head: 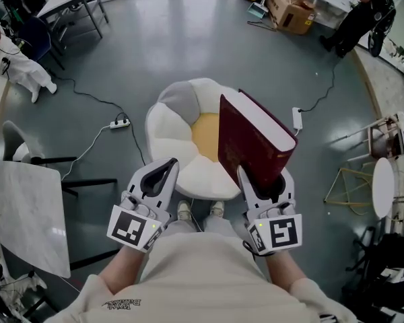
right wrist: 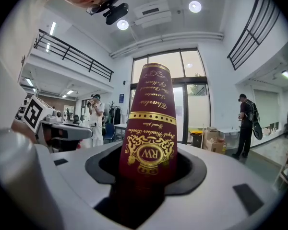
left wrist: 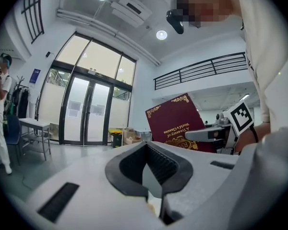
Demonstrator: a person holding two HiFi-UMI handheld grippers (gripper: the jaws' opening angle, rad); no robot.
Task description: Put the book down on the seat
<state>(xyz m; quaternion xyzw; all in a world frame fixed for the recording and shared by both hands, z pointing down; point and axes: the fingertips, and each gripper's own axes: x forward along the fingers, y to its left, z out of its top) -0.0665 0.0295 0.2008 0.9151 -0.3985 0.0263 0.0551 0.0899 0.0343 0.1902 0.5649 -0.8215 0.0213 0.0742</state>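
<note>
A thick dark red book (head: pixel 252 147) with gold lettering stands upright in my right gripper (head: pixel 264 182), which is shut on its lower end. It hangs over the right side of the seat (head: pixel 172 136), a white flower-shaped stool with a yellow centre and one grey petal. In the right gripper view the book's spine (right wrist: pixel 149 128) rises from between the jaws (right wrist: pixel 146 181). My left gripper (head: pixel 163 172) hovers over the seat's front left edge, jaws together and holding nothing. From the left gripper view (left wrist: pixel 151 176) the book's cover (left wrist: pixel 175 123) shows to the right.
A power strip (head: pixel 119 122) and cables lie on the grey floor left of the seat. A marble-topped table (head: pixel 27 207) stands at the near left and a round white table (head: pixel 384 187) at the right. Cardboard boxes (head: pixel 293 9) and a person (head: pixel 357 15) are at the far right.
</note>
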